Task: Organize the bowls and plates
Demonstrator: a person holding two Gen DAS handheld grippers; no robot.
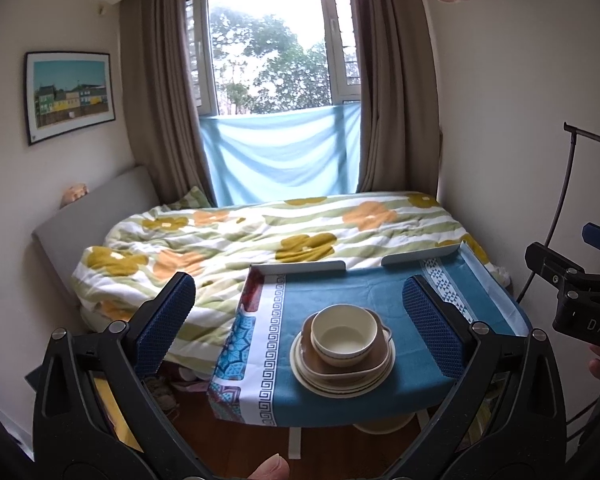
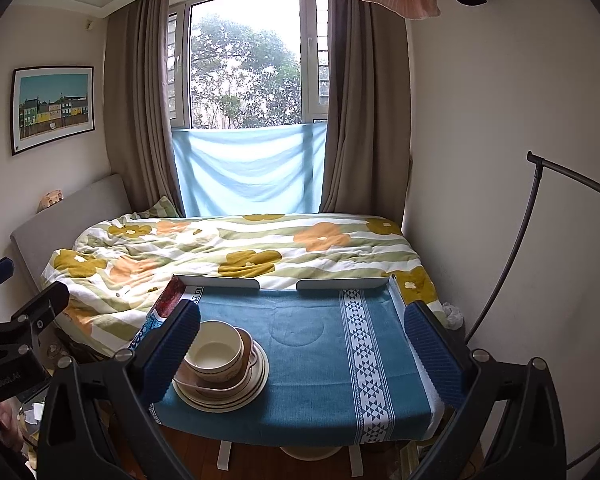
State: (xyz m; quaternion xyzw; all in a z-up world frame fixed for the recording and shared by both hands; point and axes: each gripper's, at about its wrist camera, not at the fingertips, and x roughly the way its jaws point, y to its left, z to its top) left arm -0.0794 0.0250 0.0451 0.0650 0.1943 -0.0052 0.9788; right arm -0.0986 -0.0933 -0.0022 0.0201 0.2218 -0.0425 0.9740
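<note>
A cream bowl (image 1: 343,335) (image 2: 215,351) sits in a brown square dish (image 1: 349,360) (image 2: 236,380), which rests on stacked cream plates (image 1: 339,384) (image 2: 224,398). The stack stands near the front left of a small table with a blue cloth (image 1: 339,288) (image 2: 319,344). My left gripper (image 1: 300,316) is open, held back from the table with the stack framed between its blue-padded fingers. My right gripper (image 2: 303,344) is open too, its left finger (image 2: 172,352) overlapping the stack's left side in view. Neither holds anything.
A bed with a flowered quilt (image 1: 260,236) (image 2: 240,248) lies behind the table, under a curtained window (image 1: 268,48). A white raised rim (image 2: 220,282) lines the table's far edge. A black curved stand (image 2: 511,248) leans at the right wall. Wooden floor (image 1: 228,440) lies below.
</note>
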